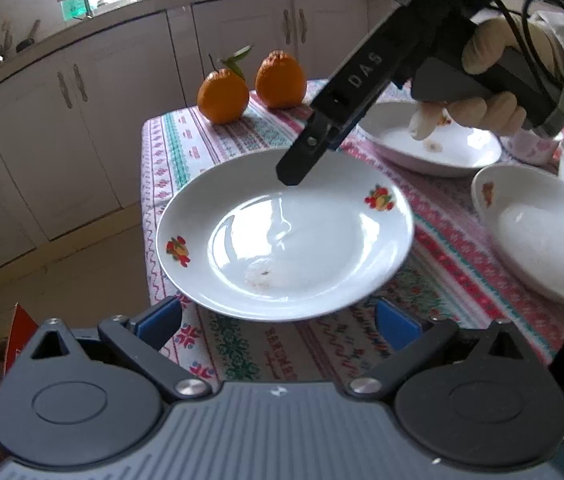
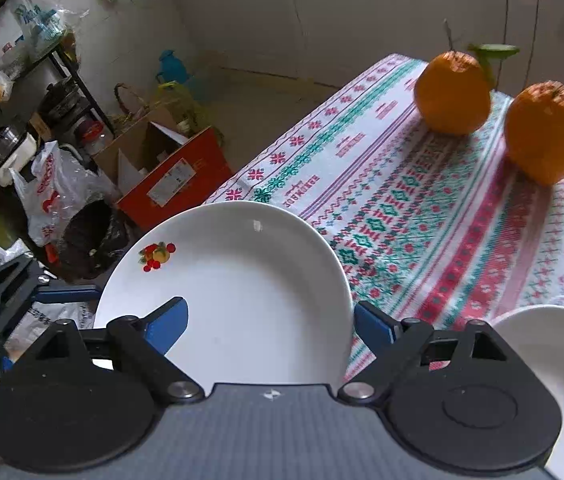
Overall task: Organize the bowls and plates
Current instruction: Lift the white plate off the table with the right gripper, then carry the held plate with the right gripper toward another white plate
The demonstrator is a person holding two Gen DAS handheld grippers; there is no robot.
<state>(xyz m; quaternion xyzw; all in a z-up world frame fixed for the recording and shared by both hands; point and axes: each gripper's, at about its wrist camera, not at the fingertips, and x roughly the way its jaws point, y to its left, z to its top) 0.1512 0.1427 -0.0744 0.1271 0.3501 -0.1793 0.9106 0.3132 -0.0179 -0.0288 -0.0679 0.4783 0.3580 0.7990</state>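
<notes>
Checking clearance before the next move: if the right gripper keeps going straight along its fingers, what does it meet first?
Most likely the white plate: the right gripper points down at it with jaws open and nothing between them. Left wrist view shows its fingertips above the plate's far rim. Depth unclear.

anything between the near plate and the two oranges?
Only bare patterned tablecloth between the plate and the oranges; clearest in the right wrist view.

On the table (image 1: 242,344) the nearest plate (image 1: 285,236) sits at the near-left corner, two oranges (image 1: 222,96) behind it, a second plate (image 1: 433,144) behind-right, a bowl (image 1: 541,232) right.
</notes>
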